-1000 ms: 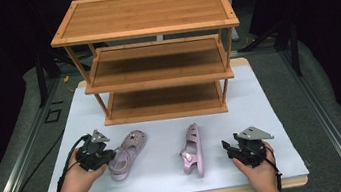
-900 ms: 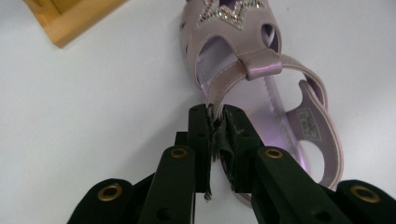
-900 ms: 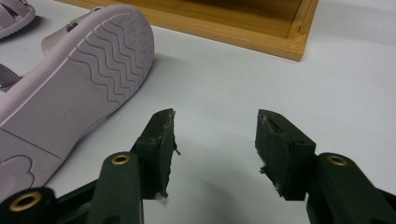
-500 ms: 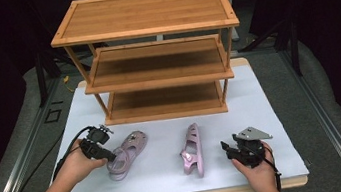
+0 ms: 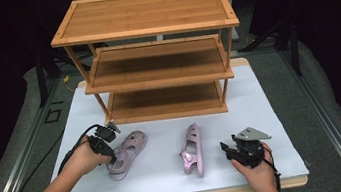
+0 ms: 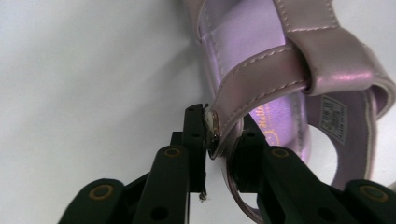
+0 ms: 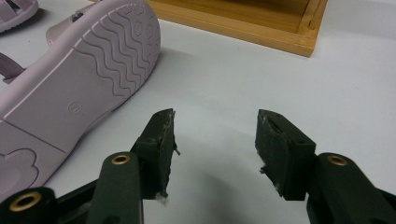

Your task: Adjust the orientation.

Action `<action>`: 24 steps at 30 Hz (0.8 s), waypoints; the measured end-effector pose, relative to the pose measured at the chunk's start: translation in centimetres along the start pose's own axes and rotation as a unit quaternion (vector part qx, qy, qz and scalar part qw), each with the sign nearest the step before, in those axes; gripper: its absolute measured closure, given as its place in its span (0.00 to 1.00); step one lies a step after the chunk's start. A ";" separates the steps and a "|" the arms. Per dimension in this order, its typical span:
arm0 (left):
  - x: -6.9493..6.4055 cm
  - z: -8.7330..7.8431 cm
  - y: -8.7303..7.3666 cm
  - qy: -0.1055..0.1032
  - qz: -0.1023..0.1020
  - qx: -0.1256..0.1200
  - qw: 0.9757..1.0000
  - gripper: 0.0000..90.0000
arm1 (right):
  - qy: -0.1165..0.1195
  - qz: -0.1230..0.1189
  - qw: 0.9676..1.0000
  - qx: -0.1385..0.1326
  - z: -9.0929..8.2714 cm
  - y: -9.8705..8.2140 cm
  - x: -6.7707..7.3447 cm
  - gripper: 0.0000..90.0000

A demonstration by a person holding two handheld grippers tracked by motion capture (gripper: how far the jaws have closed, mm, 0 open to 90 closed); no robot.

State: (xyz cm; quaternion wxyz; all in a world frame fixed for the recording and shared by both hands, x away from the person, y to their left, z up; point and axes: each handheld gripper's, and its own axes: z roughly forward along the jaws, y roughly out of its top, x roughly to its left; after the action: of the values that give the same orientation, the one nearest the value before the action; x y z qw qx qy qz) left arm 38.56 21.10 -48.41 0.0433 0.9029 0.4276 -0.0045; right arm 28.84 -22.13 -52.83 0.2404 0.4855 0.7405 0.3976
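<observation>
A pink sandal (image 5: 127,153) lies sole-down on the white table top. My left gripper (image 5: 112,157) is at its heel, coming in from the left. In the left gripper view the jaws have just been closing, and the gripper (image 6: 224,133) now pinches the sandal's heel strap (image 6: 261,88) between its pads. A second pink sandal (image 5: 191,149) lies on its side in the middle. Its ridged sole (image 7: 79,79) faces my right gripper (image 7: 215,140), which rests open on the table with nothing between its fingers. From above, the right gripper (image 5: 224,148) sits just right of that sandal.
A three-tier wooden shoe rack (image 5: 149,28) stands at the back of the white table top (image 5: 267,112); its lowest shelf (image 7: 261,23) is close ahead of the right gripper. Dark padded floor surrounds the table.
The left hand has shifted slightly forward and right along the sandal's heel, and its gripper now sits on the heel strap. The right hand and both sandals have stayed put.
</observation>
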 end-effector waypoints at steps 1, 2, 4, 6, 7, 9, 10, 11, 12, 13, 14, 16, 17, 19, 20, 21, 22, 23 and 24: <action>0.0 0.0 0.0 0.000 0.000 0.000 1.000 0.88 | 0.000 0.000 1.000 0.000 0.0 0.0 0.0 0.52; 0.1 0.0 0.1 -0.003 0.000 0.003 1.000 0.89 | -0.001 -0.002 1.000 0.003 0.0 0.0 0.0 0.52; 0.1 0.0 0.1 -0.002 0.001 0.004 1.000 0.89 | -0.001 -0.002 1.000 0.003 0.0 0.0 0.1 0.52; 0.0 -0.1 0.1 0.008 0.006 0.001 1.000 0.90 | -0.001 -0.004 1.000 0.004 -0.1 0.0 0.1 0.52; 0.0 -0.1 0.1 0.010 0.007 0.002 1.000 0.90 | -0.002 -0.003 1.000 0.000 0.0 0.0 0.1 0.52; -0.1 0.0 0.1 0.006 0.001 -0.007 1.000 0.91 | -0.003 -0.001 1.000 0.000 0.0 0.0 0.1 0.52; 0.0 0.0 0.0 0.004 0.001 -0.010 1.000 0.91 | -0.002 -0.002 1.000 0.004 0.0 0.0 0.0 0.52; 0.0 0.0 0.0 0.004 0.002 -0.011 1.000 0.91 | -0.002 -0.002 1.000 0.004 0.0 0.0 0.0 0.52; 0.0 0.0 0.0 0.004 0.002 -0.011 1.000 0.91 | -0.002 -0.002 1.000 0.004 0.0 0.0 0.0 0.52; 0.0 0.0 0.0 0.009 0.006 -0.013 1.000 0.92 | -0.002 -0.002 1.000 0.002 0.0 0.0 0.1 0.52; 0.0 -0.1 0.0 0.006 0.007 -0.014 1.000 0.92 | -0.003 -0.003 1.000 0.003 -0.1 0.0 0.1 0.52; 0.0 -0.1 0.0 0.004 0.008 -0.014 1.000 0.92 | -0.004 -0.003 1.000 0.000 0.0 0.0 0.1 0.52; 0.0 -0.1 0.0 0.003 0.011 -0.016 1.000 0.92 | -0.004 -0.004 1.000 0.000 0.0 0.0 0.1 0.52; 0.1 -0.2 -0.1 0.002 0.013 -0.018 1.000 0.92 | -0.005 -0.003 1.000 -0.001 0.0 0.0 0.0 0.52; 0.1 -0.2 -0.2 0.000 0.017 -0.022 1.000 0.92 | -0.004 -0.002 1.000 -0.001 0.0 0.0 0.0 0.52; 0.1 -0.2 -0.2 0.000 0.017 -0.022 1.000 0.92 | -0.004 -0.002 1.000 -0.001 0.0 0.0 0.0 0.52; 0.2 -0.2 -0.2 -0.001 0.014 -0.028 1.000 0.92 | -0.003 -0.002 1.000 -0.001 -0.1 0.0 0.0 0.52; 0.2 -0.1 -0.4 -0.002 0.013 -0.034 0.999 0.92 | -0.003 -0.002 1.000 -0.001 -0.1 0.0 0.0 0.52; 0.5 -0.2 -0.5 -0.004 0.023 -0.033 0.999 0.92 | -0.005 -0.002 1.000 -0.002 -0.1 0.0 0.0 0.52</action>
State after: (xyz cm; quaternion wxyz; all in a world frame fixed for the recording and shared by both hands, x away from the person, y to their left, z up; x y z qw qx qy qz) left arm 38.44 21.81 -48.28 0.0749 0.9105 0.4066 0.0071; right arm 28.80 -22.13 -52.75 0.2458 0.4853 0.7396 0.3963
